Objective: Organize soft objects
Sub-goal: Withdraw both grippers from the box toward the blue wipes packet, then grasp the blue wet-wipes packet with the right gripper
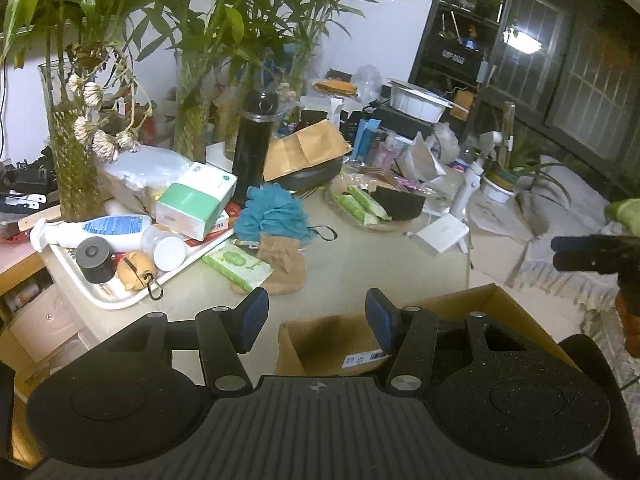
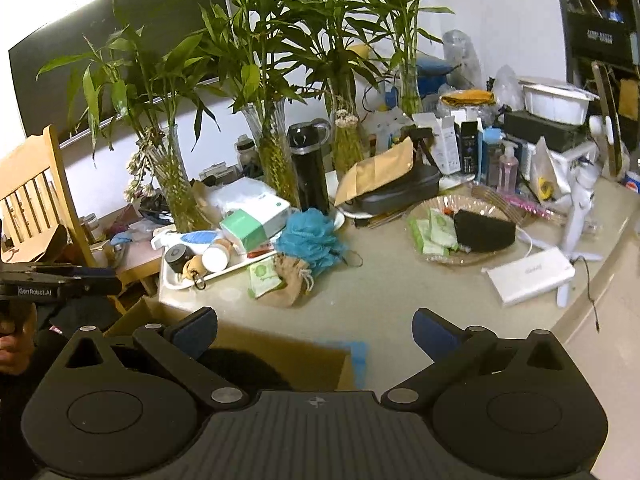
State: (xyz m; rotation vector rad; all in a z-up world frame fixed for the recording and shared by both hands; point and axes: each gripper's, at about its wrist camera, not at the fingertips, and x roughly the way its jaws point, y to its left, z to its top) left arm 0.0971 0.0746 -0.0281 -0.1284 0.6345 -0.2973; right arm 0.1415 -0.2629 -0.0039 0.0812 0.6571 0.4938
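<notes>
The left gripper (image 1: 316, 316) hangs with its 2 blue-padded jaws spread and nothing between them, above the open brown cardboard box (image 1: 332, 340) that stands against the near edge of the pale stone table (image 1: 380, 256). The right gripper (image 2: 314, 330) is likewise spread and empty, over the same box (image 2: 280, 352). Just beyond the box, near the table's front edge, lies the tan knitted drawstring pouch (image 1: 282, 266), its long axis running away from the grippers, its gathered mouth toward the blue mesh bath pouf (image 1: 274, 210) that touches its far end. A flat green-and-white wipes packet (image 1: 236, 266) lies against the pouch's left side. Left of these, a white tray (image 1: 120, 300) at the table's left edge carries bottles and a tissue box.
</notes>
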